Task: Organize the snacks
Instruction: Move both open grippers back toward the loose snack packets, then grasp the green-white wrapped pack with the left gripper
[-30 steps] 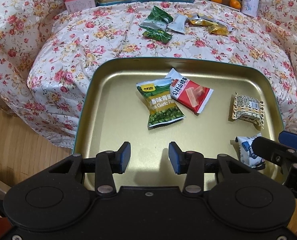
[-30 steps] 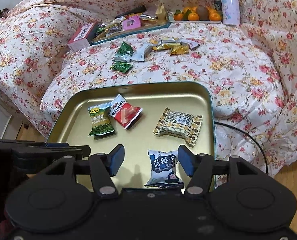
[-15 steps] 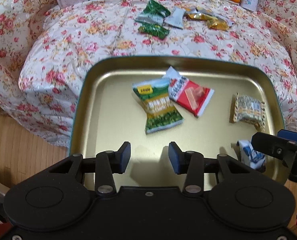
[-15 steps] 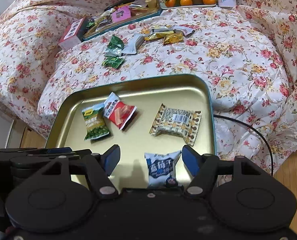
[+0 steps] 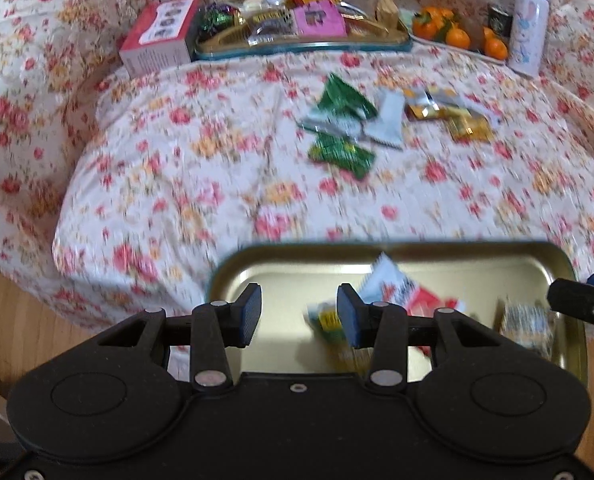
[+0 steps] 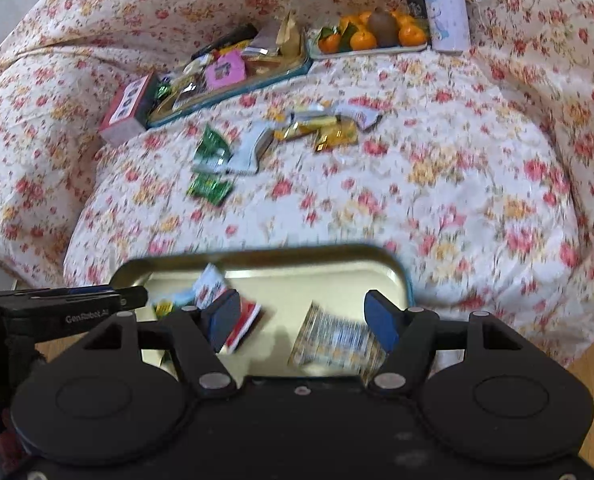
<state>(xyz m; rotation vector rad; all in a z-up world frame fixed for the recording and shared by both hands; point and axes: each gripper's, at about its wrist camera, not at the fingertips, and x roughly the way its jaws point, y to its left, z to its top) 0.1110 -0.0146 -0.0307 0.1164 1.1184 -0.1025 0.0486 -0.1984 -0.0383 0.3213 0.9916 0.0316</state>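
A gold tray (image 5: 417, 246) with a teal rim lies at the near edge of the flowered bed. It holds a green pea packet (image 5: 325, 320), a red and white packet (image 5: 401, 292) and a patterned packet (image 5: 525, 320). My left gripper (image 5: 299, 314) hangs open and empty over the tray's near left part. My right gripper (image 6: 301, 316) is open too, above the patterned packet (image 6: 333, 336) without touching it. Further back on the bed lie loose snacks: green packets (image 5: 343, 100), a silver one (image 5: 389, 120) and gold ones (image 5: 457, 116). Both views are blurred.
At the back stand a second tray (image 5: 297, 46) piled with snacks, a red box (image 5: 157, 36), a plate of oranges (image 5: 453, 32) and a pale bottle (image 5: 531, 20). Wooden floor (image 5: 9, 320) shows left of the bed. The right gripper's finger (image 5: 577, 304) pokes in from the right.
Both grippers have moved and tipped toward the loose snacks, so the gold tray has slid to the bottom of both views. The blue packet is out of sight. The right jaws stand slightly wider.
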